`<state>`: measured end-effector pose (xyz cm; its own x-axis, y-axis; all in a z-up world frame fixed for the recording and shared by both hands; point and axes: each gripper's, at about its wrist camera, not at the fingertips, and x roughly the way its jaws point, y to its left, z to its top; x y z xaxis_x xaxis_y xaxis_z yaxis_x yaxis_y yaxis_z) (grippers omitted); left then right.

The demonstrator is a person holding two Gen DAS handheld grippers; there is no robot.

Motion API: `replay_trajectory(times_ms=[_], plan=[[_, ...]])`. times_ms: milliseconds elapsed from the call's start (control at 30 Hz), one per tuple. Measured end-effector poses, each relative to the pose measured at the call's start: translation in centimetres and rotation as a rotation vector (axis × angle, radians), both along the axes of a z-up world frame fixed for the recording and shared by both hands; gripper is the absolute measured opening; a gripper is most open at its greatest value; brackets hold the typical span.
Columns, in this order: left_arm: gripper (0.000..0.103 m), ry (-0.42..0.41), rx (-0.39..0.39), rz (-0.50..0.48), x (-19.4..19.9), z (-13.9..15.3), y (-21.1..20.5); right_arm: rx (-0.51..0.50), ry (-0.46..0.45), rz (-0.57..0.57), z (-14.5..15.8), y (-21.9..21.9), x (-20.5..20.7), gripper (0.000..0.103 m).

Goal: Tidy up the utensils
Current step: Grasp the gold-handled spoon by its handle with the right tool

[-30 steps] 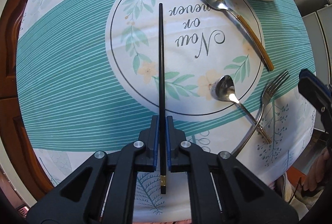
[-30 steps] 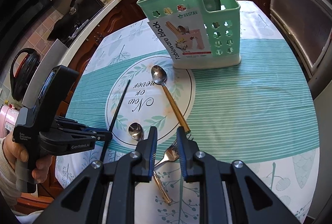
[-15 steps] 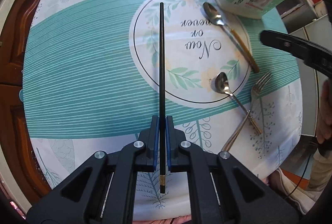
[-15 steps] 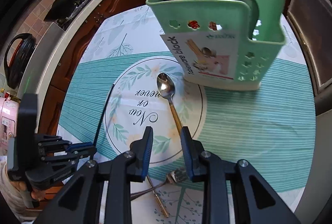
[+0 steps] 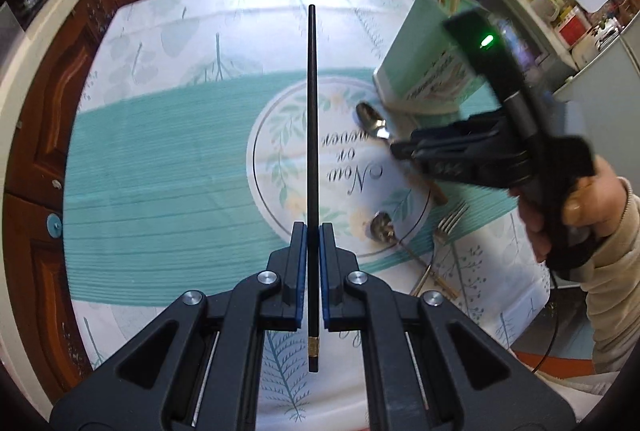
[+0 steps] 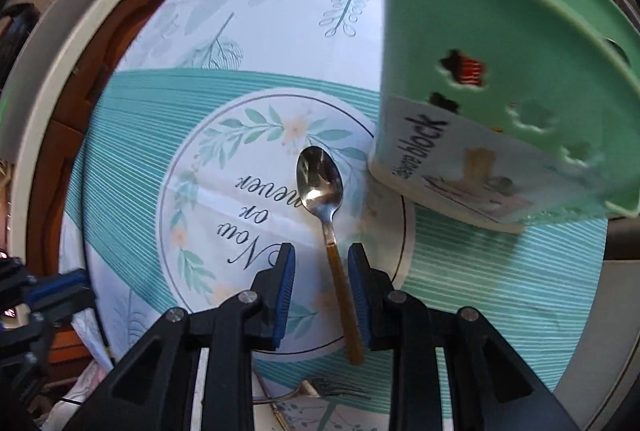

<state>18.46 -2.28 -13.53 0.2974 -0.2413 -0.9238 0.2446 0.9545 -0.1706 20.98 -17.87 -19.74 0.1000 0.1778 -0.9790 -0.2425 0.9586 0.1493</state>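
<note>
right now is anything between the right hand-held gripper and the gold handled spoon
Nothing visible. The right hand-held gripper is open, and the gold-handled spoon lies on the tablecloth with its handle already running between the fingers. The green utensil holder stands off to the right.

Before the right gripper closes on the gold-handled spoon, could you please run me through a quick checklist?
1. Right gripper open: ok.
2. Gold-handled steel spoon lying between its blue finger pads: ok.
3. Pads touching the handle: not ok, gaps show on both sides.
4. Left gripper shut on the long black chopstick: ok.
5. Green plastic utensil holder apart from the spoon bowl: ok, though close.
6. Gripper low enough over the printed tablecloth: cannot tell.
</note>
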Motion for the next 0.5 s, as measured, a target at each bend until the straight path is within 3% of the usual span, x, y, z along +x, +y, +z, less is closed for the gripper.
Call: replay_trajectory(times_ms=[233, 500], plan=[[0.003, -0.108, -0.022, -0.003, 0.1, 2.9, -0.2, -0.089, 0.0, 0.035, -0.6, 0.9, 1.0, 0.027], [0.003, -0.156, -0.017, -0.021, 0.0, 4.4, -0.9, -0.132, 0.005, 0.092, -0.6, 1.8, 0.7, 0.024]])
